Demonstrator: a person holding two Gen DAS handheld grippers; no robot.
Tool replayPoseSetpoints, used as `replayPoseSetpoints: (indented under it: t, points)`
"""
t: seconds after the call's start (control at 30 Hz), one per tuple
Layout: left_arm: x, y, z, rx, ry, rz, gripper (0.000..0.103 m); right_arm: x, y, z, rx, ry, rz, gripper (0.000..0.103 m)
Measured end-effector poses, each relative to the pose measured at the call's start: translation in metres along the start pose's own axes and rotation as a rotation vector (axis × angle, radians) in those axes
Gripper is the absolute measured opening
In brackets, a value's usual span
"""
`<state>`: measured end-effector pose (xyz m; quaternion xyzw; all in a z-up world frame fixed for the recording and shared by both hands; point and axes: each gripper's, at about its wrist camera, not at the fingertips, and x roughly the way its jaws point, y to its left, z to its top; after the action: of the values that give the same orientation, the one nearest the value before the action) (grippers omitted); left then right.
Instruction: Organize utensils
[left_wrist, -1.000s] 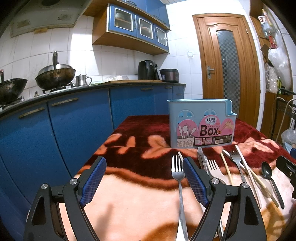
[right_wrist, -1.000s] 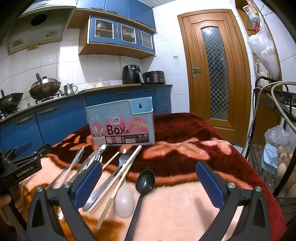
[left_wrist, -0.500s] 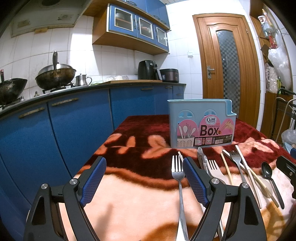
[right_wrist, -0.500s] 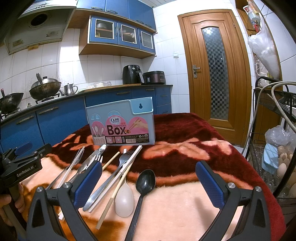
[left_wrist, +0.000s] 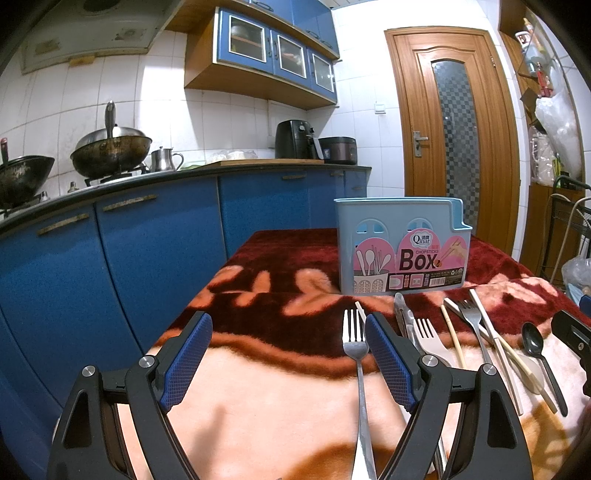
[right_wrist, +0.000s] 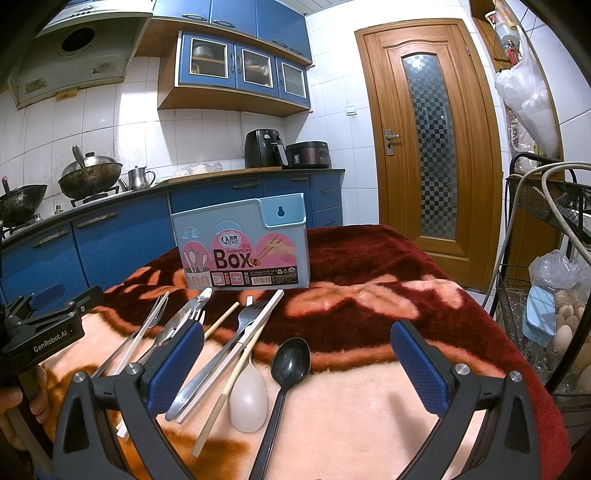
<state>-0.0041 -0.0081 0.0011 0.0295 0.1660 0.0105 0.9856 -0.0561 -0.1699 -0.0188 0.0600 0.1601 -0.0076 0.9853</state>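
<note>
A light blue chopsticks box (left_wrist: 402, 247) stands upright on the blanket-covered table; it also shows in the right wrist view (right_wrist: 242, 245). Several utensils lie in front of it: a metal fork (left_wrist: 356, 354), more forks, a knife, chopsticks (right_wrist: 221, 387), a white spoon (right_wrist: 248, 397) and a black spoon (right_wrist: 290, 363). My left gripper (left_wrist: 288, 354) is open and empty, low over the blanket, with the metal fork between its jaws near the right finger. My right gripper (right_wrist: 297, 365) is open and empty, with the black and white spoons between its jaws.
A red and peach blanket (right_wrist: 369, 295) covers the table. Blue kitchen cabinets (left_wrist: 110, 258) with woks run along the left. A wooden door (right_wrist: 424, 147) stands behind. A wire rack (right_wrist: 546, 295) with eggs stands right of the table.
</note>
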Motion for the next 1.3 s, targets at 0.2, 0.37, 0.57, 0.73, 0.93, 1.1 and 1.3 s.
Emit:
replayPoseSetpoints:
  t: [0.2,0.37,0.57,0.73,0.93,1.1,1.3]
  points:
    - [0.0,0.0,0.0,0.0,0.0,0.0,0.086,0.0,0.0,0.0,0.0,0.0,0.0,0.103]
    - [0.0,0.0,0.0,0.0,0.0,0.0,0.086,0.0,0.0,0.0,0.001,-0.001,0.0,0.103]
    - [0.0,0.0,0.0,0.0,0.0,0.0,0.086,-0.001,0.0,0.0,0.001,-0.001,0.0,0.103]
    - [0.0,0.0,0.0,0.0,0.0,0.0,0.086,-0.001,-0.001,0.0,0.004,-0.007,-0.005,0.103]
    - [0.003,0.002,0.002,0.011,0.033,-0.034,0.086,0.002,-0.004,-0.001,0.034,0.024,-0.003,0.103]
    - [0.008,0.005,0.011,0.037,0.084,-0.059,0.086,0.003,-0.012,0.012,0.056,0.075,-0.014,0.103]
    - [0.015,0.01,0.026,0.068,0.173,-0.071,0.086,0.007,-0.015,0.034,0.022,0.171,-0.02,0.103]
